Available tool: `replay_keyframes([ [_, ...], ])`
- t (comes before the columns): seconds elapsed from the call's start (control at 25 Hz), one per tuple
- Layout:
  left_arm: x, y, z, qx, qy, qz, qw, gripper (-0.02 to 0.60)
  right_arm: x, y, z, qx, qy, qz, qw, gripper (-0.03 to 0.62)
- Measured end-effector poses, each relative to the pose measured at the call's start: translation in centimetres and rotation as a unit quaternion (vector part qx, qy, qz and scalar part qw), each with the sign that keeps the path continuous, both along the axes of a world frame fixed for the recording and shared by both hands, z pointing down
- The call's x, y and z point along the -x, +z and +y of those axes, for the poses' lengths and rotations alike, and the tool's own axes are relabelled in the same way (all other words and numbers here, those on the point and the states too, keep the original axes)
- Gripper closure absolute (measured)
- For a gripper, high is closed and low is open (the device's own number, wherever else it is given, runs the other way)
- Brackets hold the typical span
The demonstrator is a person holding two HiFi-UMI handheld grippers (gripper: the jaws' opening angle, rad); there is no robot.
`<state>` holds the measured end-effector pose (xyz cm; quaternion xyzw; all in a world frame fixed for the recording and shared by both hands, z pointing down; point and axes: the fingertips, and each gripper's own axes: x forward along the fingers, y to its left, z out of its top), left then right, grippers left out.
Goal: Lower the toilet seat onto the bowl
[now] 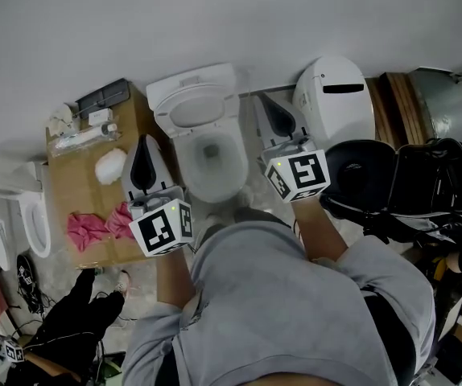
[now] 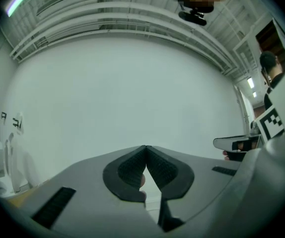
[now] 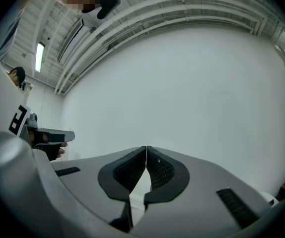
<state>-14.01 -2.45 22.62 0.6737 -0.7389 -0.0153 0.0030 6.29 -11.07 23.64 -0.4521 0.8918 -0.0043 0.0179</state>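
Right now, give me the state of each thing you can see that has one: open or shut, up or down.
left gripper, shut, nothing between its jaws.
right gripper, shut, nothing between its jaws.
toilet seat, raised toward the tank, not on the bowl.
bowl, uncovered.
pink cloth, crumpled on the cardboard box.

I hold my left gripper [image 1: 143,155] and right gripper [image 1: 276,112] out ahead, side by side and apart, both pointing forward. Each pair of jaws meets tip to tip, gripping nothing.
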Motion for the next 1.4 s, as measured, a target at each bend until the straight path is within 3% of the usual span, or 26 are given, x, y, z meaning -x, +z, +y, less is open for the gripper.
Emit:
replay_keyframes([
  [0.28, -1.3, 0.4, -2.3, 0.001, -0.019, -0.017, 0.9997, 0.580, 0.0, 1.6, -3.3, 0.001, -0.035, 0.018, 0.999, 0.594],
  [0.52, -1.7, 0.7, -1.7, 0.007, -0.031, -0.020, 0.9993, 0.580, -0.9, 2.1, -3.1, -0.002, -0.041, 0.038, 0.998, 0.594],
  [1.04, -0.3, 1.5, -4.8, 0.017, -0.011, -0.026, 0.9994, 0.580, 2.0, 5.8, -6.3, 0.024, -0.049, 0.097, 0.994, 0.556],
  [1.4, 1.7, 4.1, -7.4, 0.035, 0.011, -0.017, 0.9992, 0.580, 6.0, 13.0, -8.0, 0.047, -0.074, 0.209, 0.974, 0.542],
])
